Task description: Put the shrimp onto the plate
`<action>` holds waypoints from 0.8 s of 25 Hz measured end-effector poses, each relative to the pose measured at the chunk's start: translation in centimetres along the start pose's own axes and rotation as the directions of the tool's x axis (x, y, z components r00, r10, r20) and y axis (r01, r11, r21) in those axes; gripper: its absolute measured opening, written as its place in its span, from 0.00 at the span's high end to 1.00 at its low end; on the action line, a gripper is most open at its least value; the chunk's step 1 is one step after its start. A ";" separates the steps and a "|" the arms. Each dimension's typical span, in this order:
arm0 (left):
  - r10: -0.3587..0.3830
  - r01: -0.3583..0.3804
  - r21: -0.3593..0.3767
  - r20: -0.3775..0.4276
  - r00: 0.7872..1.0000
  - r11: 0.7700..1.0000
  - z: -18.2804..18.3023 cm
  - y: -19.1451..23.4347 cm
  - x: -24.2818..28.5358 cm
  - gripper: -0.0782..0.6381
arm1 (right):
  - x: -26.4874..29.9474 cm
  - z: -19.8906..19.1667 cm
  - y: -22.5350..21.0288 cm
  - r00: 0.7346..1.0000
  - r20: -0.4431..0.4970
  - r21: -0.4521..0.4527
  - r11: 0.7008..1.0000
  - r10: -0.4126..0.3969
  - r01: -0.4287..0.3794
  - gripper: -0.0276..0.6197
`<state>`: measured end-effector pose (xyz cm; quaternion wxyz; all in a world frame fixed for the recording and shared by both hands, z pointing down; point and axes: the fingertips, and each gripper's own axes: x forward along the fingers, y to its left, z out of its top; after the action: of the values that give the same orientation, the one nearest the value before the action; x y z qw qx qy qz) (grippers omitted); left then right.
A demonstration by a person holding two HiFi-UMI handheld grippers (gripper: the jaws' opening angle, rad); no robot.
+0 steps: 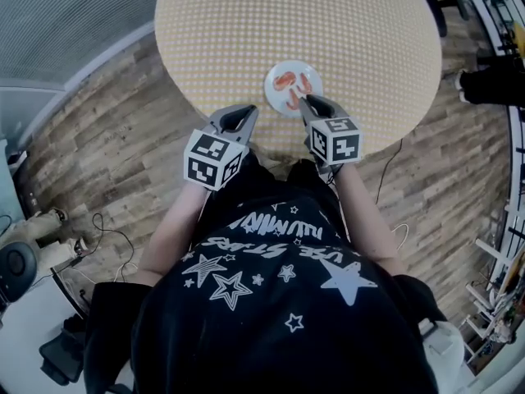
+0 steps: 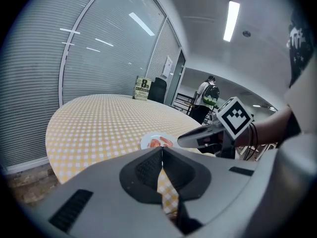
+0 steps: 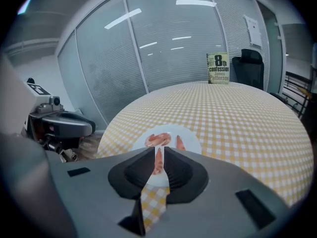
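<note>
Two forearms [image 1: 175,224] stretched forward toward the plate [image 1: 271,90] at the tabletop [image 1: 328,23] edge. Right gripper [image 3: 158,150] tipped over the plate, jaws narrowed onto one shrimp [image 3: 158,163] just above the plate. Left gripper [image 2: 161,149] left of the plate, jaws pressed together, empty.
</note>
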<state>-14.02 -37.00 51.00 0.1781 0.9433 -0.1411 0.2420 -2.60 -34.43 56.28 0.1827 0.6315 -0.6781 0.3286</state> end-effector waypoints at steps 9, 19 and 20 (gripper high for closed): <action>0.046 -0.046 -0.026 0.032 0.998 0.999 1.6 -0.4 1.0 0.88 | -3.0 1.2 -3.3 0.999 0.050 0.054 0.999 -0.012 0.010 0.87; 0.145 -0.141 -0.083 0.046 0.988 0.987 1.7 -3.3 3.2 0.88 | -5.2 2.3 -5.8 0.990 0.079 -0.053 0.993 0.114 -0.110 0.87; 0.159 -0.155 -0.087 0.045 0.986 0.984 1.7 -3.7 3.4 0.88 | -5.5 2.4 -6.0 0.987 0.084 -0.060 0.989 0.137 -0.132 0.87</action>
<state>-9.13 -35.00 50.37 0.1939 0.9269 -0.2296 0.2247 4.36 -31.92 52.17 0.1470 0.5930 -0.7352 0.2938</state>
